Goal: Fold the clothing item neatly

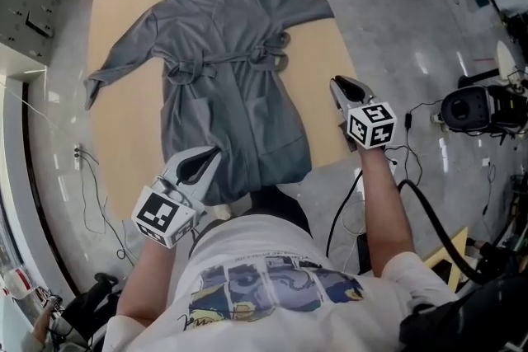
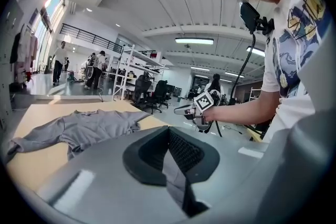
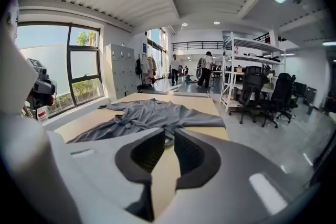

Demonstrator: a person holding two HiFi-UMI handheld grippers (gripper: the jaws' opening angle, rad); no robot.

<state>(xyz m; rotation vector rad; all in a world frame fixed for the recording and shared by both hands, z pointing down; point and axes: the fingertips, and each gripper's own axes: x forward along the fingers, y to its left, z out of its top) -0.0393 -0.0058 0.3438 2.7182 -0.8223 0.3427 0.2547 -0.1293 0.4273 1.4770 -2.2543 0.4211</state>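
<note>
**Grey robe lies spread flat as two grippers hang at its near end**

A grey robe [image 1: 227, 86] lies face up and opened out on a tan counter [image 1: 124, 132]. Its collar is at the far end and its hem nearest the person standing over it. Both sleeves are spread out to the sides, and the belt [image 1: 235, 58] is knotted across the waist. None of the robe is folded yet.

The left gripper [image 1: 210, 154], in the person's left hand, sits low by the hem's near-left corner. The left gripper view shows its jaws [image 2: 169, 134] pressed fully together with nothing between them. The robe [image 2: 89, 126] lies off to one side beyond them, and whether the tips touch the cloth cannot be made out.

The right gripper [image 1: 340, 86], held out on a bare forearm, is over the counter's right edge, clear of the robe and level with its lower half. In the right gripper view its jaws [image 3: 167, 139] stand a narrow gap apart and hold nothing. Only the counter top and the robe [image 3: 152, 113] show through the gap.

Each gripper carries its cube of square markers [image 1: 371, 125].

Beyond the counter the workshop floor holds black office chairs [image 3: 262, 89] and white shelving [image 3: 247, 60]. A few people [image 3: 205, 68] stand in the distance.
</note>
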